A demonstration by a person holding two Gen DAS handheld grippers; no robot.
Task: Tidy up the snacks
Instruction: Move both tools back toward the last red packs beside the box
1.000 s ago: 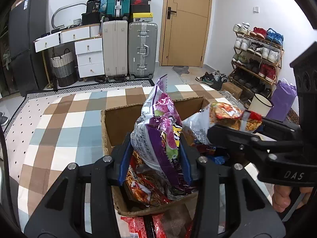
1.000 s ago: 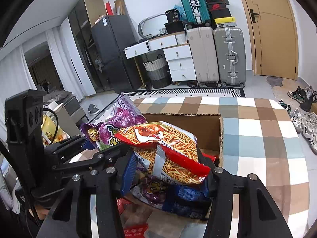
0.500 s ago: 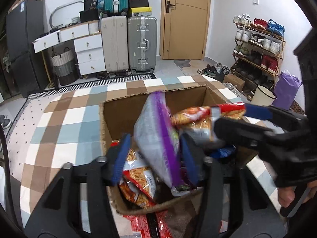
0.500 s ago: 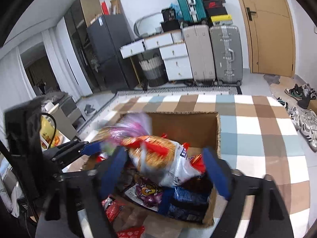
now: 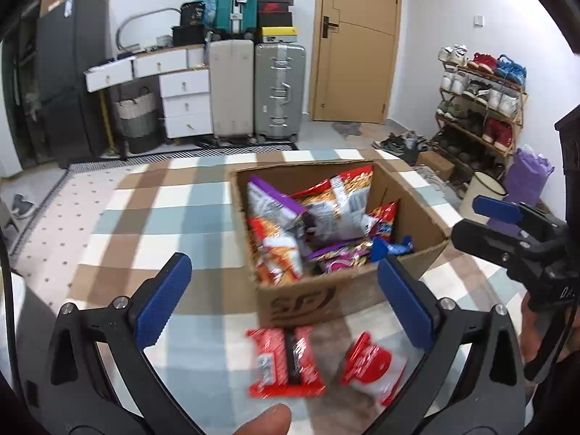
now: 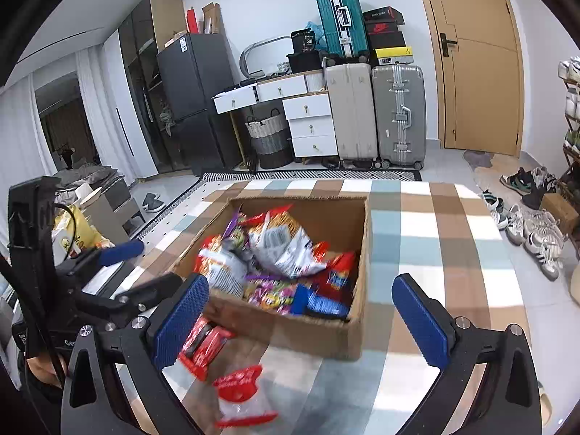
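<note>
A cardboard box (image 5: 424,217) (image 6: 319,333) sits on the checked tablecloth, filled with several snack bags. A purple-edged bag (image 5: 270,203) and a red bag of sticks (image 5: 340,195) (image 6: 279,239) lie on top. A red wrapped snack pack (image 5: 284,362) (image 6: 203,344) and a clear bag with a red label (image 5: 369,366) (image 6: 241,398) lie on the cloth in front of the box. My left gripper (image 5: 286,297) is open and empty, near the front of the box. My right gripper (image 6: 301,319) is open and empty, over the box's near edge.
The table's checked cloth (image 5: 152,224) stretches left of the box. Suitcases (image 5: 253,87), white drawers (image 5: 185,101) and a door (image 5: 355,43) stand behind. A shoe rack (image 5: 478,108) is at the right. Shoes (image 6: 533,232) lie on the floor.
Both grippers opened and dropped their bags into the box: left the purple bag, right the red stick bag. Both pulled back and now are wide open.
</note>
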